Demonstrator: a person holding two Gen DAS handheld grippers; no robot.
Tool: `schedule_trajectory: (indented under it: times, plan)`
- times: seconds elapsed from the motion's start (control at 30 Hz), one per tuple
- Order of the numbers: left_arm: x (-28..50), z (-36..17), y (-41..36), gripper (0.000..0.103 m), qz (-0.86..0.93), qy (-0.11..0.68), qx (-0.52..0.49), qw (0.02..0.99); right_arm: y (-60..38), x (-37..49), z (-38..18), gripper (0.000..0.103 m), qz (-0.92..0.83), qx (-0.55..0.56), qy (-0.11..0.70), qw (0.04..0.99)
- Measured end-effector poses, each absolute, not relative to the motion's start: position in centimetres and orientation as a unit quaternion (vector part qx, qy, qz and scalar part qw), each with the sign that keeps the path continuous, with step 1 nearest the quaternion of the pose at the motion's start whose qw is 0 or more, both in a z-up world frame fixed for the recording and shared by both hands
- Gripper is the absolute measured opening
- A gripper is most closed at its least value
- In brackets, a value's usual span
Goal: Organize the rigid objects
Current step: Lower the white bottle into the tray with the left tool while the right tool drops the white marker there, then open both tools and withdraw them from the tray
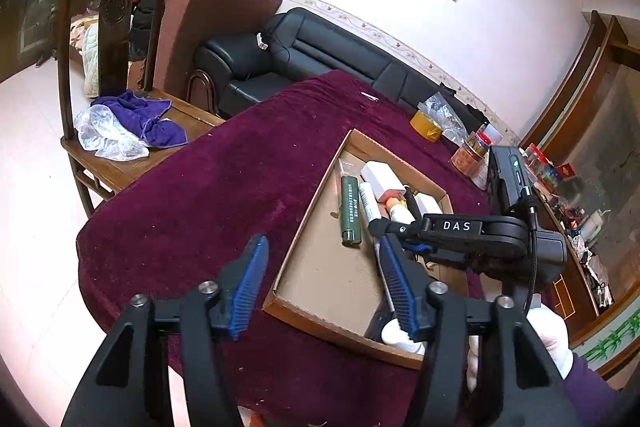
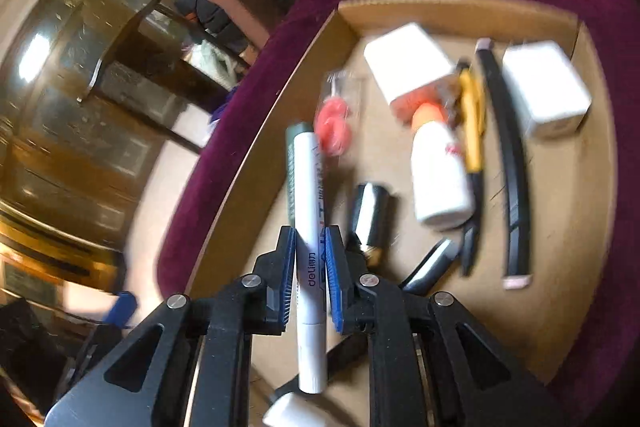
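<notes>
A shallow cardboard tray [image 1: 320, 291] lies on the maroon tablecloth. My left gripper [image 1: 322, 241] hangs open over the tray's near left corner, with nothing between its blue pads. My right gripper [image 2: 310, 233] is shut on a white marker [image 2: 308, 211], held lengthwise just above the tray floor beside a dark green tube [image 1: 350, 211]. The left wrist view shows that gripper [image 1: 376, 227] reaching in from the right. The tray also holds two white boxes [image 2: 408, 59], a white bottle with an orange cap [image 2: 440, 179], a yellow-and-black pen [image 2: 472, 123] and a black strip [image 2: 512, 163].
A wooden chair [image 1: 120, 167] at the left carries a purple cloth [image 1: 140, 119] and a plastic bag. A yellow tape roll [image 1: 426, 125] and jars [image 1: 470, 155] stand at the table's far right. Behind are a black sofa [image 1: 304, 55] and a seated person. A white-gloved hand [image 1: 552, 339] shows low right.
</notes>
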State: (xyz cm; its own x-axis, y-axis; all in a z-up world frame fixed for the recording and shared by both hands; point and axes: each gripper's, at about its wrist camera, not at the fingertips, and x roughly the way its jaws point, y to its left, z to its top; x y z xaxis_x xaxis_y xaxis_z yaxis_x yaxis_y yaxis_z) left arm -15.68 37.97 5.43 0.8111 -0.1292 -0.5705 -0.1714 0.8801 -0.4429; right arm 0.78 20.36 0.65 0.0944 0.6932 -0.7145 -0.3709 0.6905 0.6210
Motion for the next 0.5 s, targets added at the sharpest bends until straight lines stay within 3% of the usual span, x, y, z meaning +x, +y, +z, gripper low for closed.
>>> schedule_trajectory:
  times: [0.13, 0.3, 0.47, 0.5]
  plan:
    - [-15.7, 5.4, 38.2, 0.055, 0.014, 0.306, -0.250, 0.919, 19.9, 0.2, -0.2, 0.015, 0.371, 0.176, 0.583, 0.701]
    - [-16.1, 5.8, 38.0, 0.055, 0.024, 0.302, -0.237, 0.923, 17.2, -0.9, 2.6, 0.015, 0.359, 0.153, 0.541, 0.745]
    - [-16.1, 6.1, 37.9, 0.059, 0.024, 0.293, -0.235, 0.927, 16.1, -4.7, 5.5, 0.016, 0.408, 0.095, 0.512, 0.750]
    - [-16.0, 6.1, 37.8, 0.059, 0.023, 0.292, -0.234, 0.927, 16.1, -5.5, 5.8, 0.020, 0.404, 0.074, 0.504, 0.760]
